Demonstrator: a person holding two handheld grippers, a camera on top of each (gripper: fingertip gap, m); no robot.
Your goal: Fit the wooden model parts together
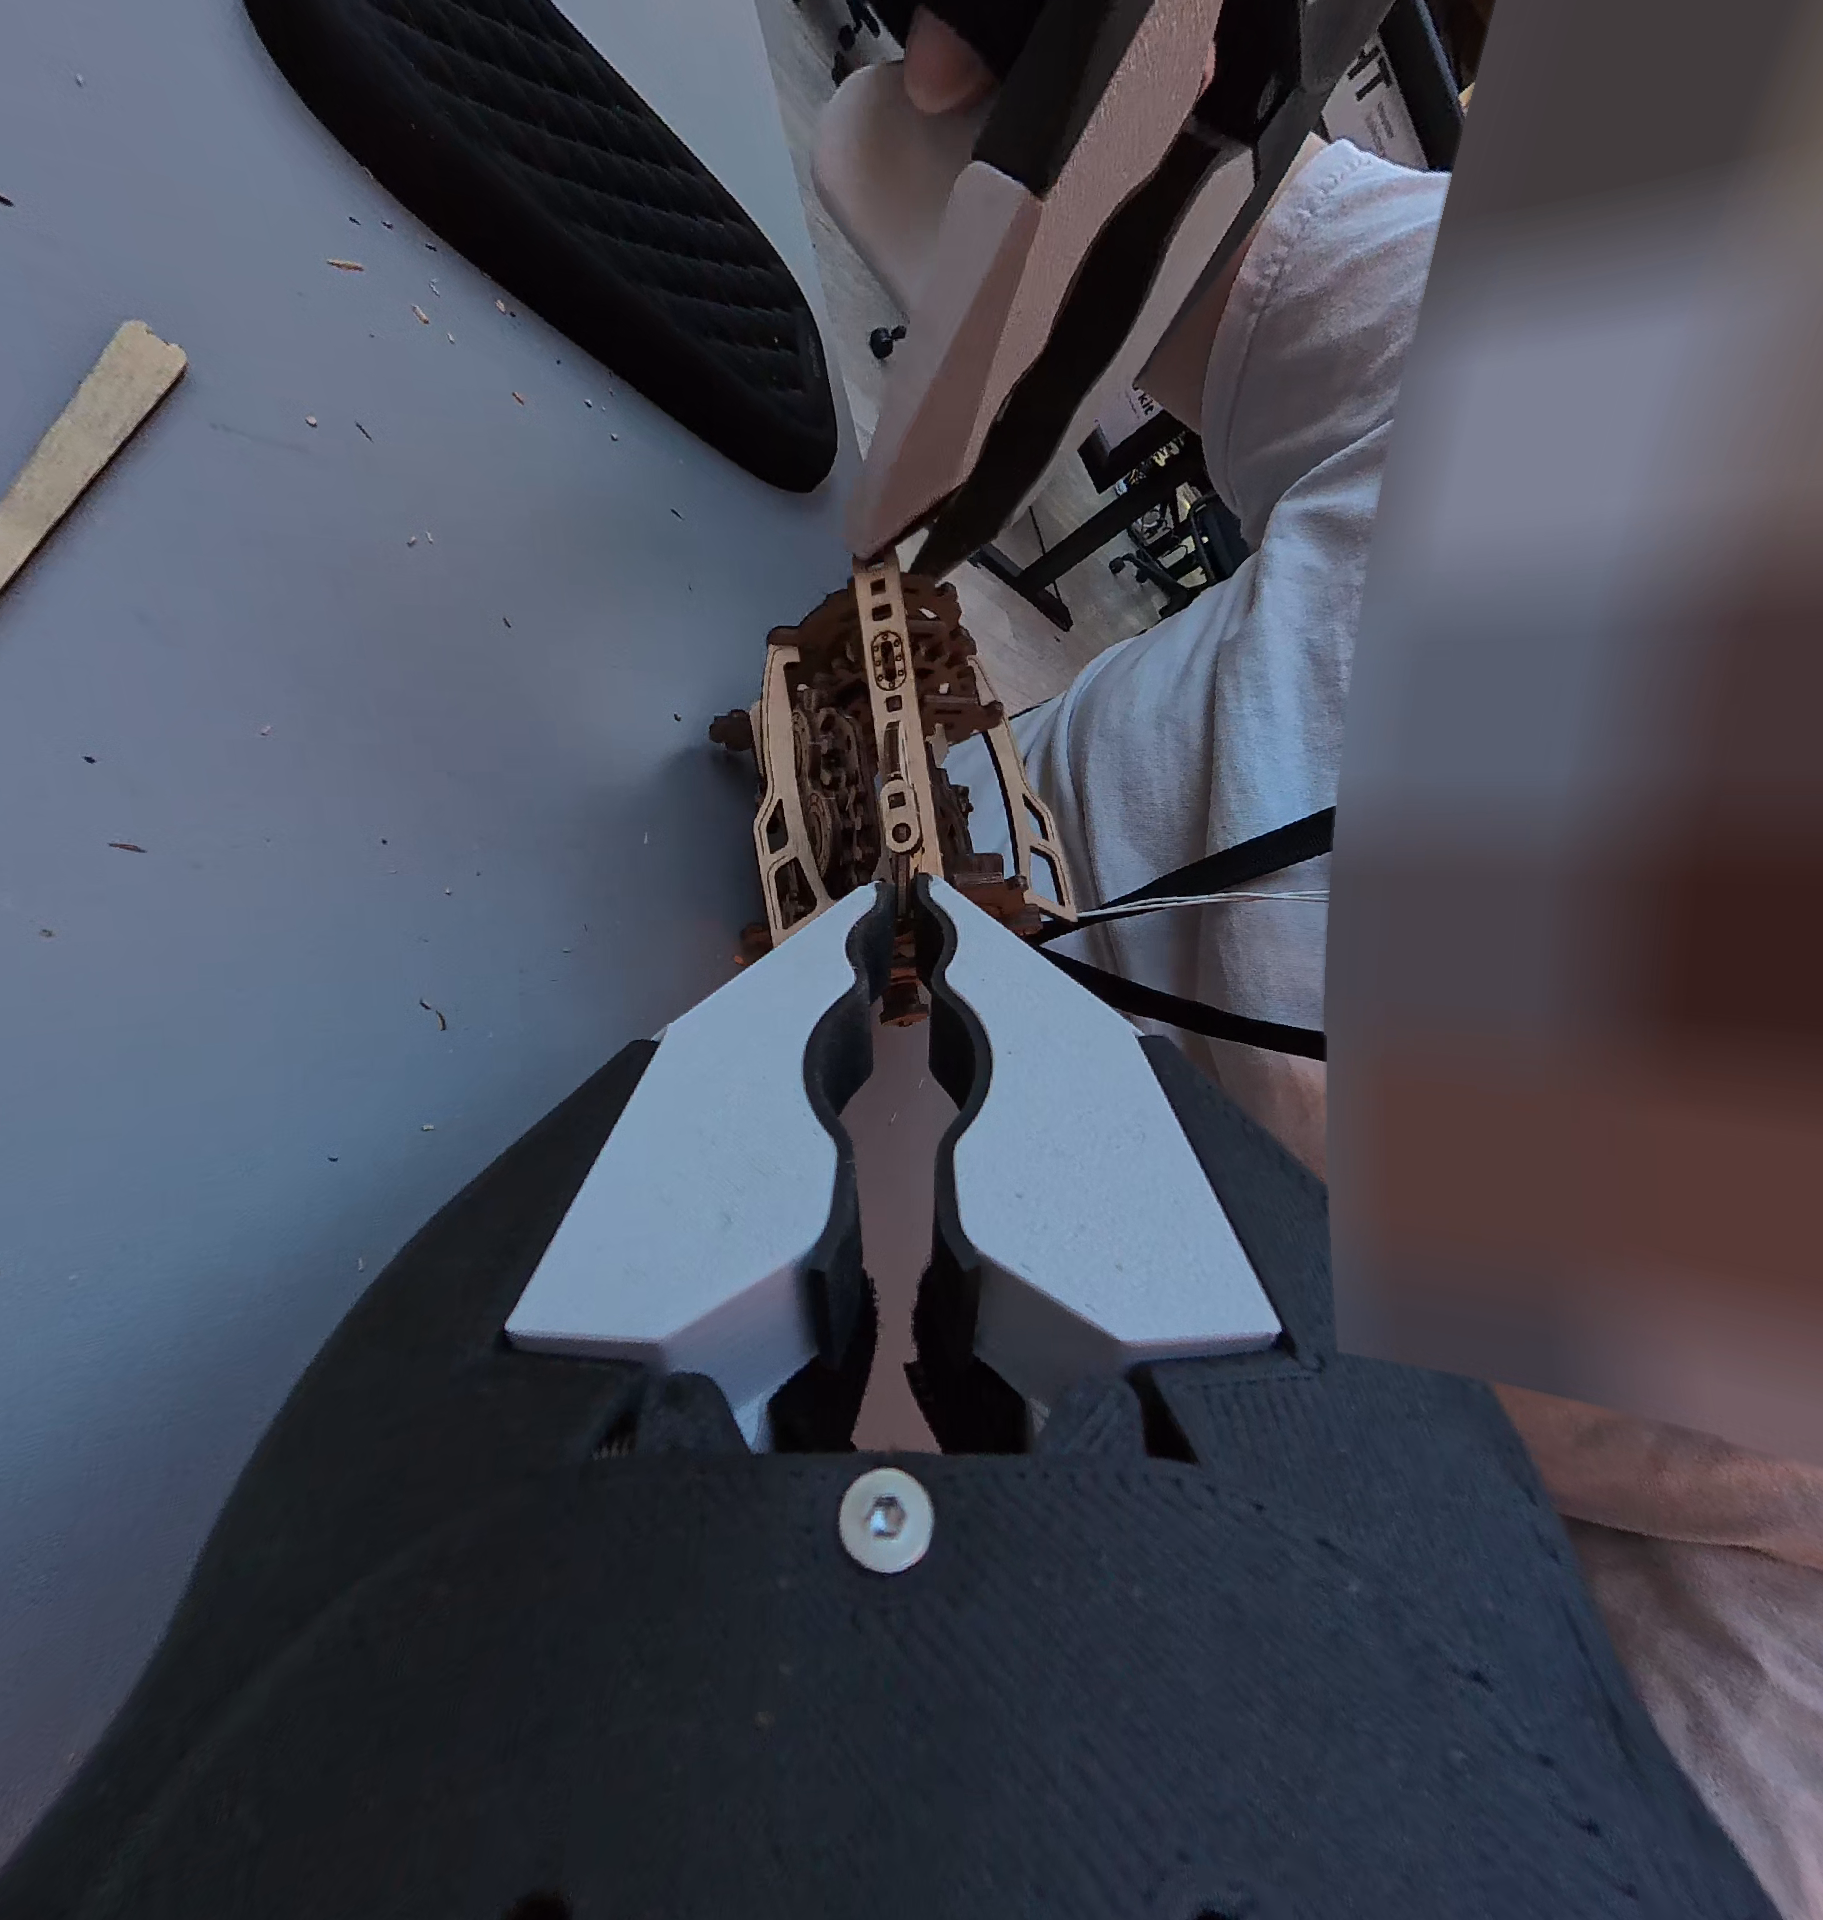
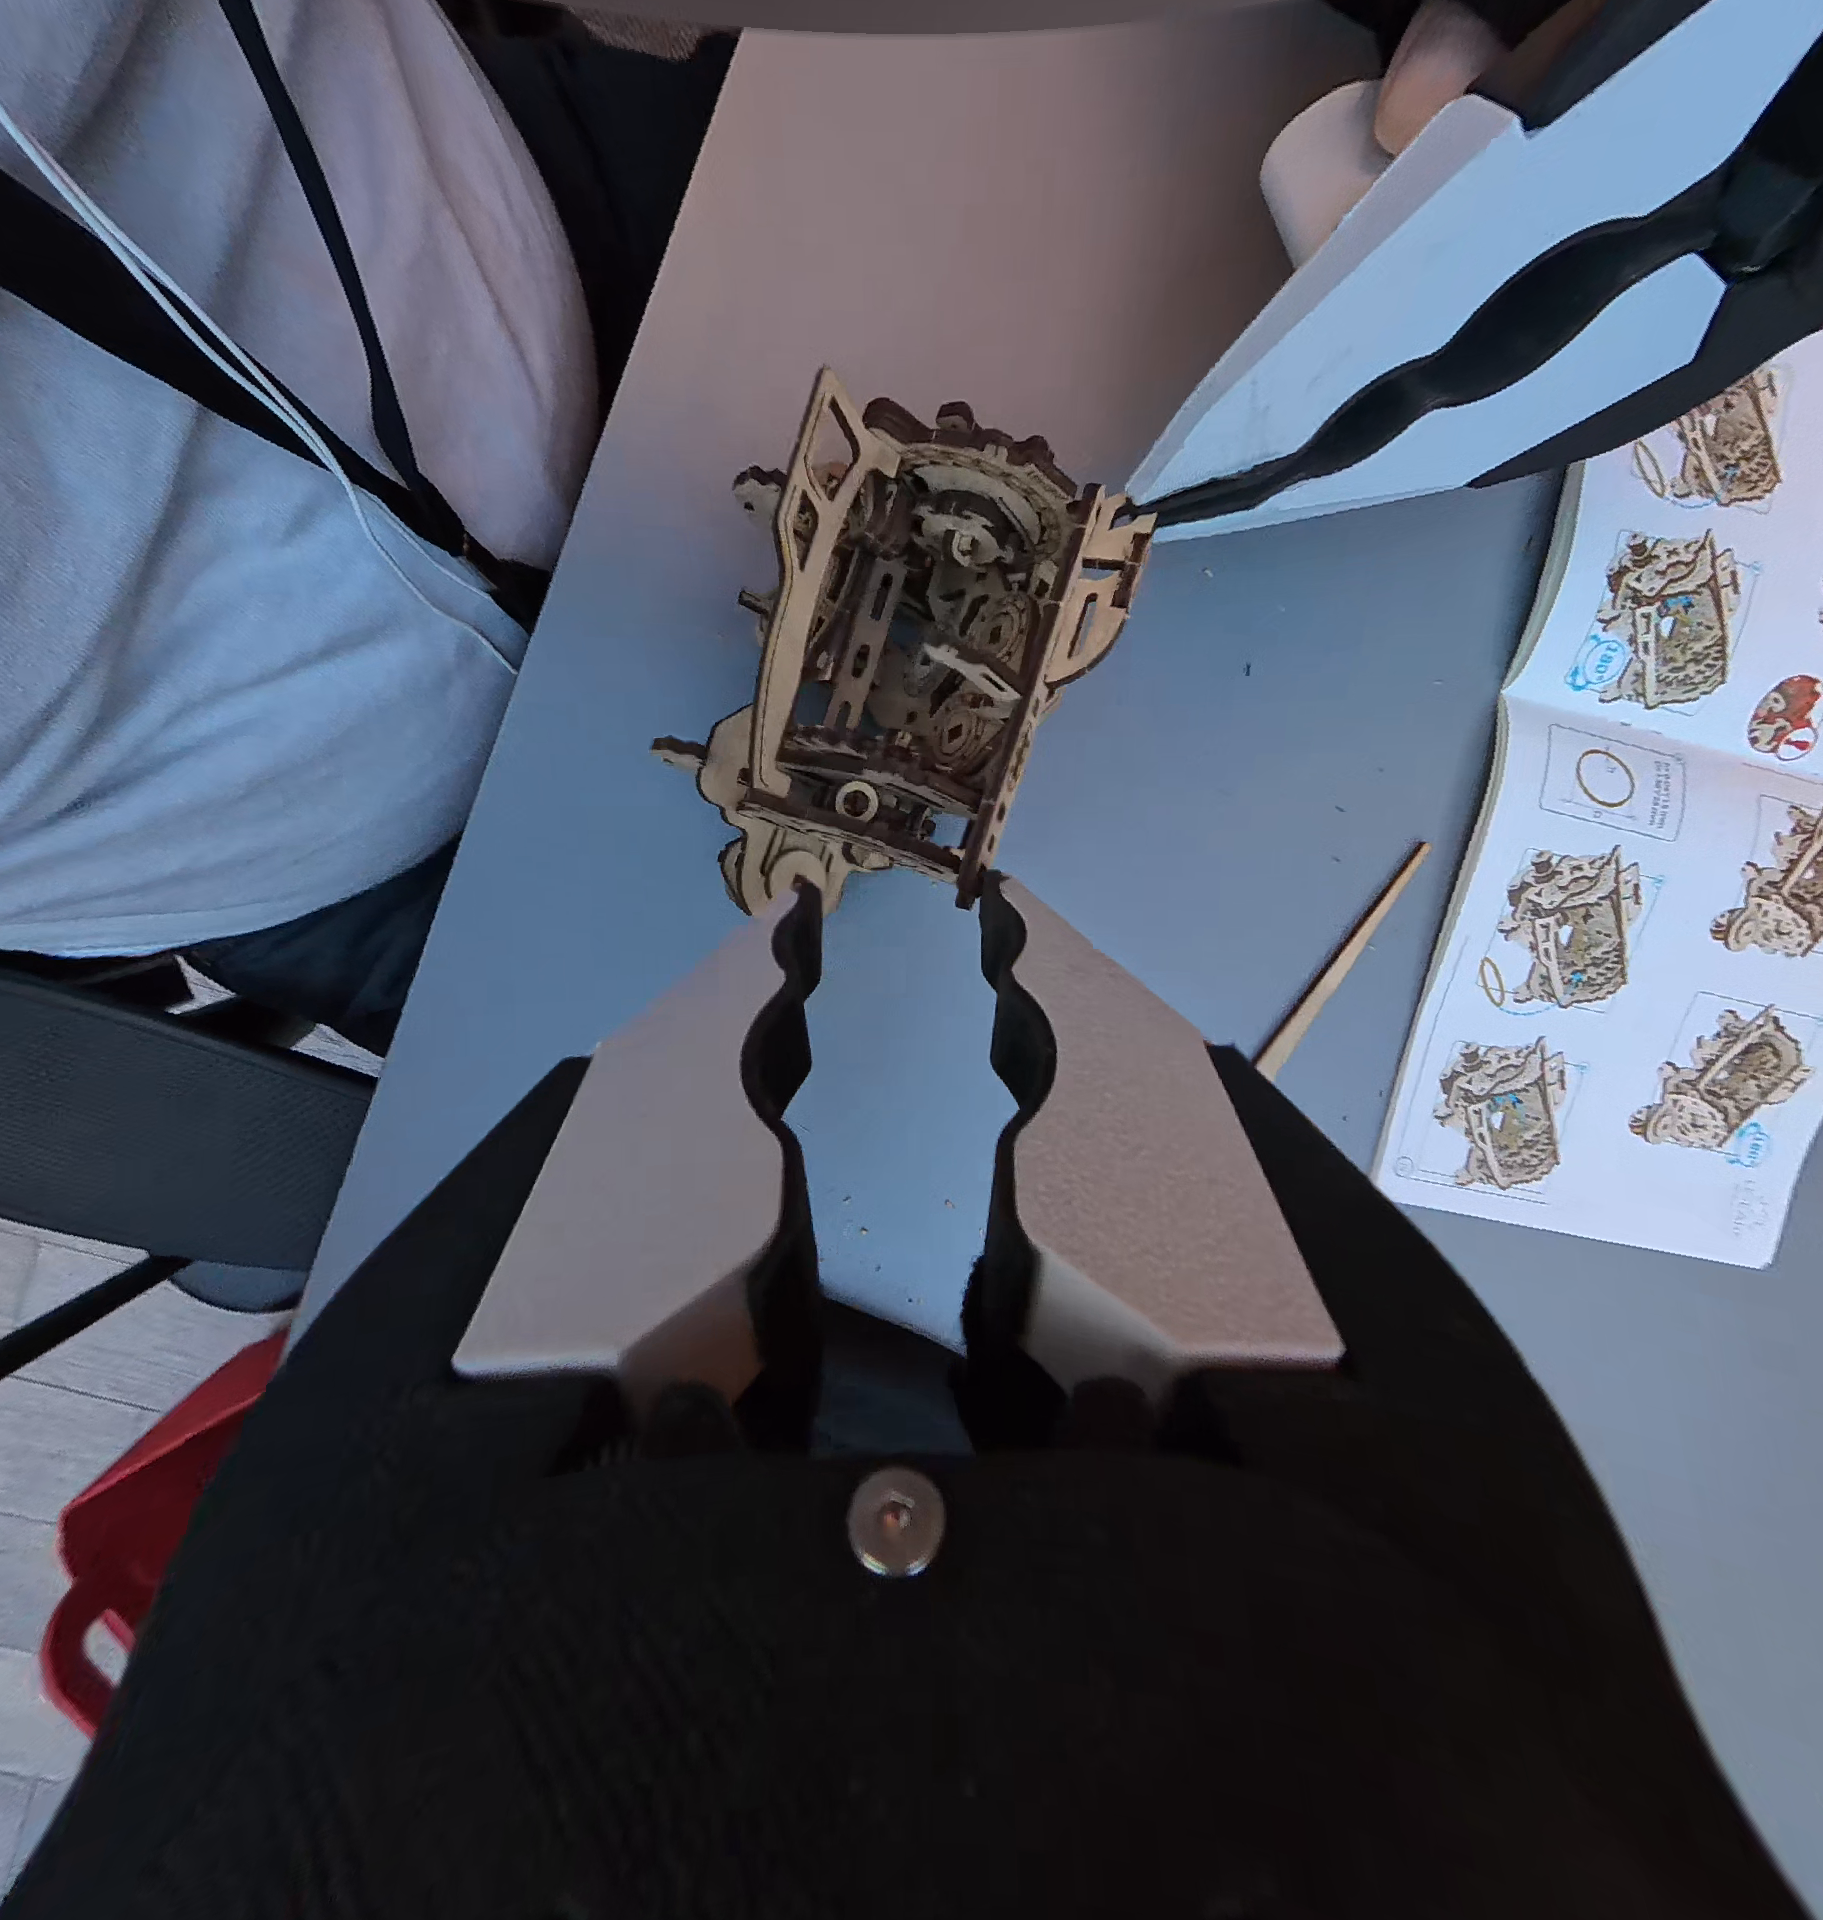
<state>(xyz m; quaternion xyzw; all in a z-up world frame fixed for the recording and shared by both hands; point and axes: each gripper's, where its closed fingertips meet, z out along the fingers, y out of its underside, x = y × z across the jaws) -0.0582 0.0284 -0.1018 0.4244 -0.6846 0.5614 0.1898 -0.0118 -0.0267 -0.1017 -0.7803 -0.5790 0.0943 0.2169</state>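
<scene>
- Our left gripper (image 1: pixel 907 894) is pinched tight on a thin edge of the wooden model (image 1: pixel 886 769); the right wrist view shows the same gripper (image 2: pixel 1135 509) coming in from the upper right and nipping the model's (image 2: pixel 907 644) side panel.
- Our right gripper (image 2: pixel 896 894) has its jaws spread part-way, both tips touching the near end of the model: one on the scrolled base plate, the other on the corner of the frame. We judge it to be bracing or lightly clasping that end, not clamping hard.
- We see the model held between the two grippers, over the near edge of the grey table (image 2: pixel 1250 727); whether it rests on the table or hangs just above it, we cannot tell.
- It is a nearly built cage of laser-cut plywood with gears inside.
- An open instruction booklet (image 2: pixel 1655 831) lies on the table to the right, and a thin wooden stick (image 2: pixel 1343 966) lies beside it.
- The left view also shows a flat wooden strip (image 1: pixel 55 488) and a black mesh pad (image 1: pixel 574 229) farther off.
- We take the step in hand to be seating or squaring a frame piece on the assembled body.
- Next we would need gentle, even pressure along the joint, since the thin plywood tabs could snap if twisted.
</scene>
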